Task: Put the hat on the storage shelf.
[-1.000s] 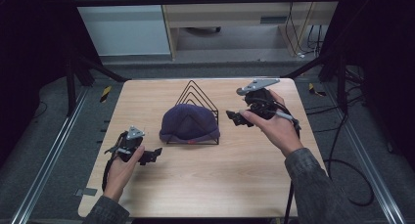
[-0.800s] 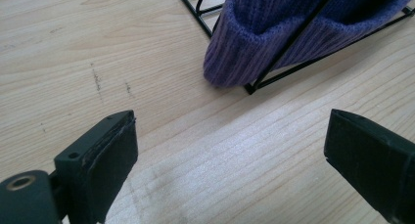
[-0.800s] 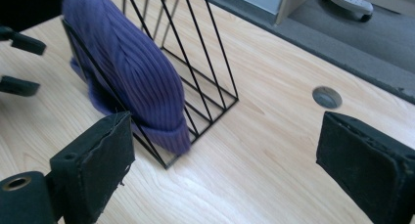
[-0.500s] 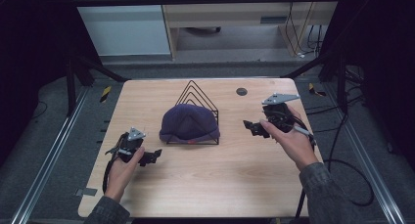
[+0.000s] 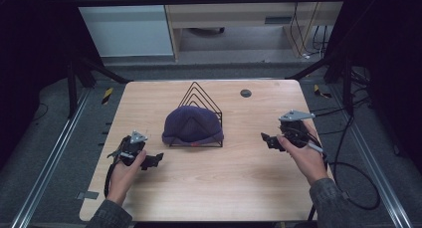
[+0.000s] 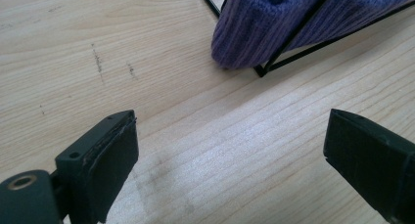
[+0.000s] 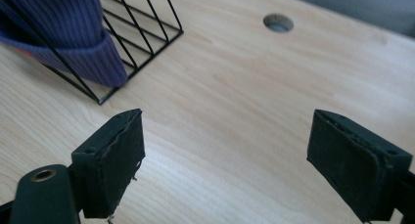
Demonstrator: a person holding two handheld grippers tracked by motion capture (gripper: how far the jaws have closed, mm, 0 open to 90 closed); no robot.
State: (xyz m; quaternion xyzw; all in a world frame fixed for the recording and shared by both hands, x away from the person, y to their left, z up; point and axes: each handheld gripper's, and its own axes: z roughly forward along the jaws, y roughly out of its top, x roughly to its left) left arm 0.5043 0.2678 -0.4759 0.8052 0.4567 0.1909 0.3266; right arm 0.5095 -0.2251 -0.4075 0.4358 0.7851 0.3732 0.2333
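A purple knit hat (image 5: 193,124) is draped over a black wire rack (image 5: 201,91) at the middle of the wooden table (image 5: 224,188). My left gripper (image 5: 152,161) rests low at the front left, open, its jaws wide apart over bare wood (image 6: 230,155); the hat's ribbed brim (image 6: 274,23) lies ahead of it. My right gripper (image 5: 268,140) is to the right of the rack, aimed at it, and open (image 7: 225,160). Its jaws have just been closing a little, with nothing between them. The hat (image 7: 63,28) and rack wires (image 7: 142,33) lie ahead at its left.
A round hole (image 5: 245,93) is cut in the tabletop behind the right gripper's line, also seen as a hole (image 7: 278,22) in the right gripper view. Dark frame legs and cables surround the table on the floor.
The right hand has come down and toward the front right, from beside the rack's top to low over the table. The left hand has stayed put.
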